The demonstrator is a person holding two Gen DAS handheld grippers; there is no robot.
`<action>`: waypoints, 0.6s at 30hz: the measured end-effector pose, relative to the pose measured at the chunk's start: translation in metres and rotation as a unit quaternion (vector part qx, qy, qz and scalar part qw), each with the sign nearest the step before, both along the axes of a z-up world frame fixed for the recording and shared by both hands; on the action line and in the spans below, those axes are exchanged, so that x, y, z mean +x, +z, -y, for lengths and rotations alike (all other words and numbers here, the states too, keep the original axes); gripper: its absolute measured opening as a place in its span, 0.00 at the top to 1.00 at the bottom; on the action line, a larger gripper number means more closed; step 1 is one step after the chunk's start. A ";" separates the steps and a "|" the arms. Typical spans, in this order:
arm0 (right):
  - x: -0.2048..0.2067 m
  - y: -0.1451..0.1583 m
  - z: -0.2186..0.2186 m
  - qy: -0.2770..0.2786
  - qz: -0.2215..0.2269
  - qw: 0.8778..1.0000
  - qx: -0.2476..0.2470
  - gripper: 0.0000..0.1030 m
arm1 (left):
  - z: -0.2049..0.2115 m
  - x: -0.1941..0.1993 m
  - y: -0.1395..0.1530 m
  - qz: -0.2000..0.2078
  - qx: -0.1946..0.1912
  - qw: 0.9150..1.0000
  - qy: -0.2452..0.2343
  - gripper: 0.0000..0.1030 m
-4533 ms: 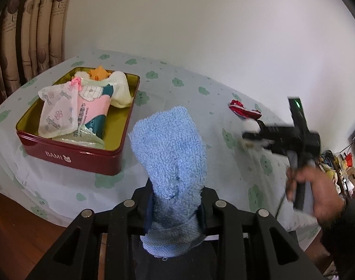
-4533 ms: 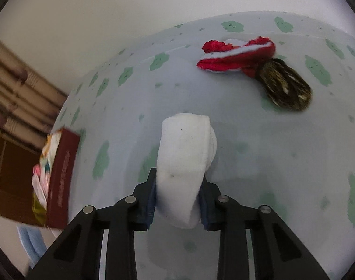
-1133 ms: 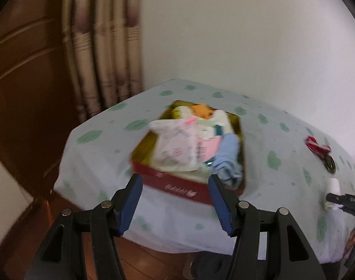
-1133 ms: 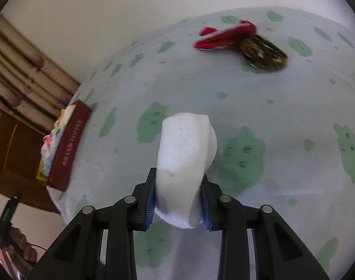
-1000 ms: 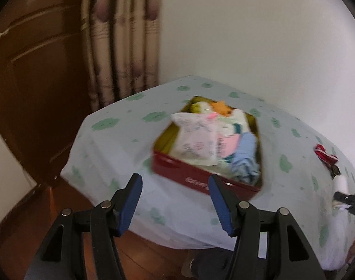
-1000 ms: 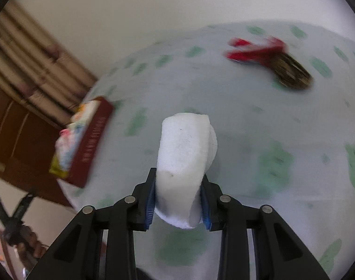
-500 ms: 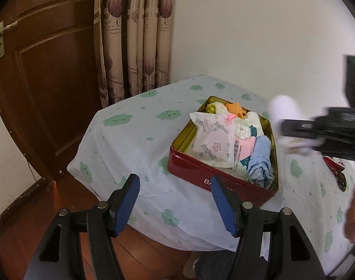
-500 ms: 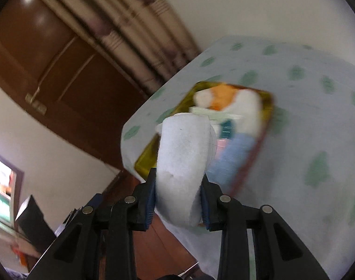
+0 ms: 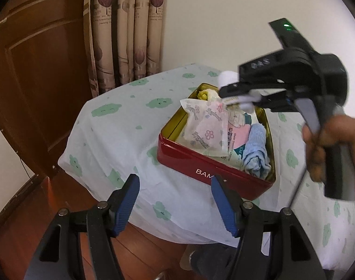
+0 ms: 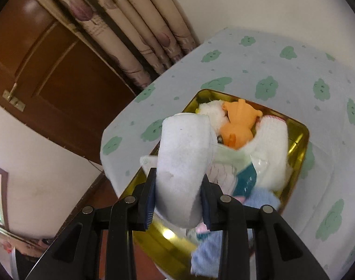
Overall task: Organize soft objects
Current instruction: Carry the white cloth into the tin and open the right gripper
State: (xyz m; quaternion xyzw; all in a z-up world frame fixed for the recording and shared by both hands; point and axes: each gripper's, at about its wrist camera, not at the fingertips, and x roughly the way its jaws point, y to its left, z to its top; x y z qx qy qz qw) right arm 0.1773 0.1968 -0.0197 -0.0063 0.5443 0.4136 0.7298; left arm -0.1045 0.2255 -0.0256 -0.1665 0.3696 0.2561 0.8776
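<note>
A red tin (image 9: pixel 189 161) with a gold inside (image 10: pixel 301 135) stands on the cloud-print tablecloth. It holds tissue packs (image 9: pixel 205 126), an orange toy (image 10: pixel 238 123), a white cloth (image 10: pixel 273 149) and a blue towel (image 9: pixel 256 154) along its right side. My right gripper (image 10: pixel 178 179) is shut on a rolled white cloth (image 10: pixel 184 158) and hovers over the tin. In the left wrist view the right gripper (image 9: pixel 231 94) hangs above the tin's far end with the white cloth (image 9: pixel 227 77) sticking out. My left gripper (image 9: pixel 173 186) is open and empty, back from the table's near edge.
A person's hand (image 9: pixel 329 149) grips the right tool's handle. A wooden door (image 9: pixel 37 81) and patterned curtains (image 9: pixel 126 35) stand behind the table's left corner. The tablecloth (image 9: pixel 121 135) drapes over the near edge above a wooden floor (image 9: pixel 18 221).
My right gripper has carried the white cloth from the right part of the table to above the tin. The blue towel, held by my left gripper earlier, now lies in the tin.
</note>
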 end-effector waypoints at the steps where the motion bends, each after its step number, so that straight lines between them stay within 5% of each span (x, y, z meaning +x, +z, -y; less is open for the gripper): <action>1: 0.003 -0.002 -0.004 -0.003 0.007 1.000 -0.008 0.70 | -0.001 0.000 -0.001 0.000 -0.002 1.000 0.000 0.37; 9: 0.019 -0.011 -0.014 -0.015 0.016 1.000 -0.011 0.57 | -0.005 0.002 -0.005 -0.005 -0.016 1.000 0.001 0.37; 10: 0.020 -0.012 -0.013 -0.019 0.015 1.000 -0.008 0.53 | -0.005 0.002 -0.006 -0.006 -0.017 1.000 0.000 0.37; 12: 0.024 -0.013 -0.010 -0.035 0.026 0.999 -0.013 0.30 | -0.005 0.002 -0.007 -0.008 -0.018 1.000 -0.001 0.37; 18: 0.028 0.006 0.023 -0.070 0.049 0.995 0.044 0.27 | -0.004 0.003 -0.006 -0.010 -0.014 1.000 -0.002 0.37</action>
